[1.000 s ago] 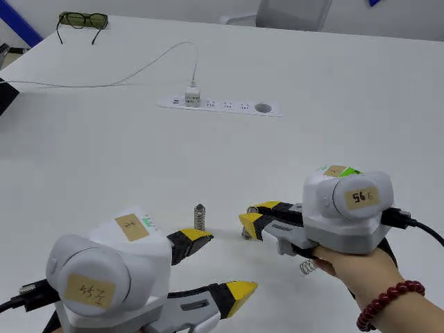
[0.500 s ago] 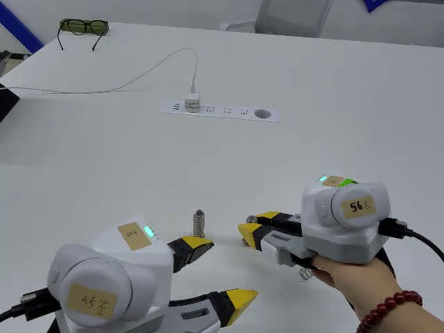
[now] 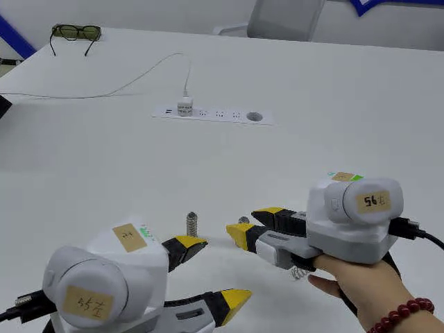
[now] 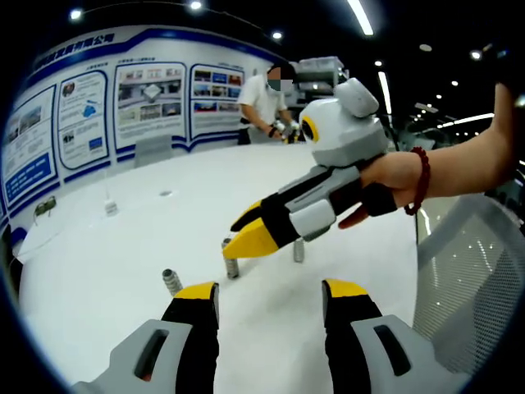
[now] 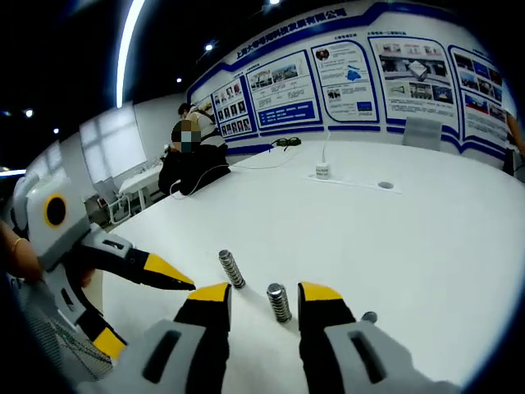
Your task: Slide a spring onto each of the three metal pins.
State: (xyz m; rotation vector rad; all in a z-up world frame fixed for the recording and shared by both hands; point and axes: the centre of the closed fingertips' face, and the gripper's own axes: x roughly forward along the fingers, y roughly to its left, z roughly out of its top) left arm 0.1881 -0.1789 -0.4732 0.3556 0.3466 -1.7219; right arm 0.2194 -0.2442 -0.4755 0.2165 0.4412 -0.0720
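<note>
White surface point(image 3: 333, 104) takes most of the head view, with a chair point(image 3: 284, 17) at its far edge. My left gripper point(image 3: 223, 269) sits low at the near left, fingers spread wide and empty. My right gripper point(image 3: 244, 220) comes in from the right in my hand point(image 3: 361, 274), fingers parted too, nothing pinched. A power strip point(image 3: 211, 113) with a cable plugged in and a pair of glasses point(image 3: 71, 32) lie on the far side, well apart from the work.

Task things:
- **First pin** point(image 3: 192, 223): stands upright between the two grippers, with a spring already round it.
- **Second pin** point(image 5: 279, 301): stands right between my right fingers, also wearing a spring. The fingers flank it and look not to touch.
- **Small stud** point(image 5: 369, 316): just beside one right finger, on its outer side. Maybe the third pin, but too small to tell if it is bare.
- **Coil** point(image 3: 298, 272): on the surface under my right gripper, near my hand. Could be the last spring, loose. Can't tell.

Step, my read: two of three are done, and the right gripper is seating or checking the second spring. The next move calls for three things:
- Back the right fingers off without knocking that pin.
- Pinch the coil lightly across its side.
- Line its bore over the last pin and slide it down.
</note>
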